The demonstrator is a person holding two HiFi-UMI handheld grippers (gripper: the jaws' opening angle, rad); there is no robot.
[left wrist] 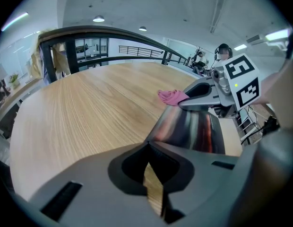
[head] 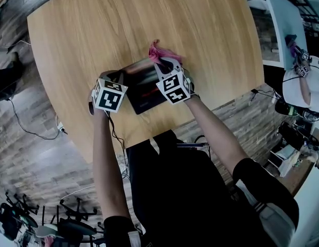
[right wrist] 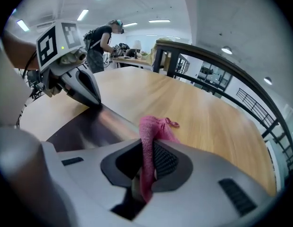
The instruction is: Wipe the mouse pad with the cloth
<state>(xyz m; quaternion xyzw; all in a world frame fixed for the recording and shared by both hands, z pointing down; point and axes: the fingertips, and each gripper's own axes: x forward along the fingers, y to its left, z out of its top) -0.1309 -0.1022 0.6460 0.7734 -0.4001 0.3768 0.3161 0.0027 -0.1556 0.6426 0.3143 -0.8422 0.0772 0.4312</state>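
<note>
Grey tongs [left wrist: 153, 171], black-white marker cubes [head: 109, 95], black clothing [head: 170, 189].

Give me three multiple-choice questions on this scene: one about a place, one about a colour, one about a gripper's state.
1. Where does the mouse pad lie? A floor; B wooden table; C chair.
2. What colour is the cloth? A blue; B white; C pink.
3. The right gripper is: A shut on the cloth; B open, empty; C shut on a pen.
1 B: the mouse pad lies flat on the wooden table. 2 C: it shows pink in all views. 3 A: its jaws pinch the cloth.
</note>
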